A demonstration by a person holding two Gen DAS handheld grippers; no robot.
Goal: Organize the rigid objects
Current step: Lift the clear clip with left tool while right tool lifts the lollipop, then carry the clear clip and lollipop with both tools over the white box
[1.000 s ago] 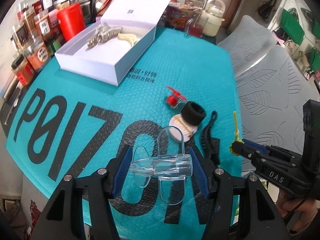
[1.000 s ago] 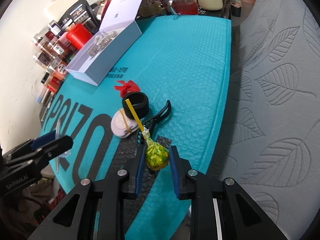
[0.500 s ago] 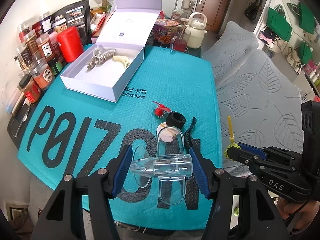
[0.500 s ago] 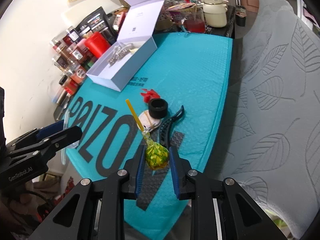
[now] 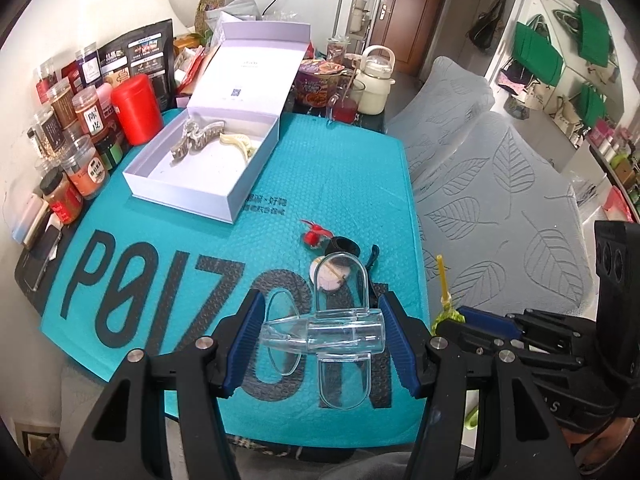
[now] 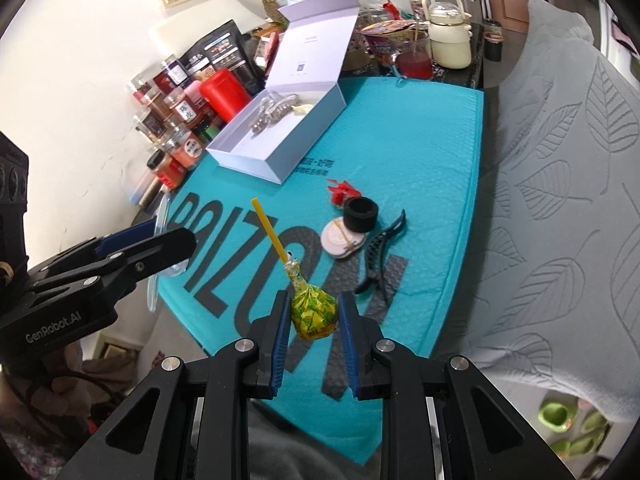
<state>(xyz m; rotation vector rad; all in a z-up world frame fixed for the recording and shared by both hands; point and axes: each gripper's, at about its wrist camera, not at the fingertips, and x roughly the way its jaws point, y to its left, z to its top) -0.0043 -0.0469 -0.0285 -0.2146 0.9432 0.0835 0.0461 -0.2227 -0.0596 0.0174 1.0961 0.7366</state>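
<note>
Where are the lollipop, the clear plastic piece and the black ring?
lollipop (image 6: 314, 312): right wrist view, on its green-yellow wrapped head.
clear plastic piece (image 5: 340, 334): left wrist view, on its tube-shaped middle.
black ring (image 6: 361, 215): right wrist view, on its outer wall.

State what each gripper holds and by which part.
The left gripper clamps a clear plastic toy plane across the ends of its body. The right gripper pinches a lollipop by its wrapped head, stick pointing away.
</note>
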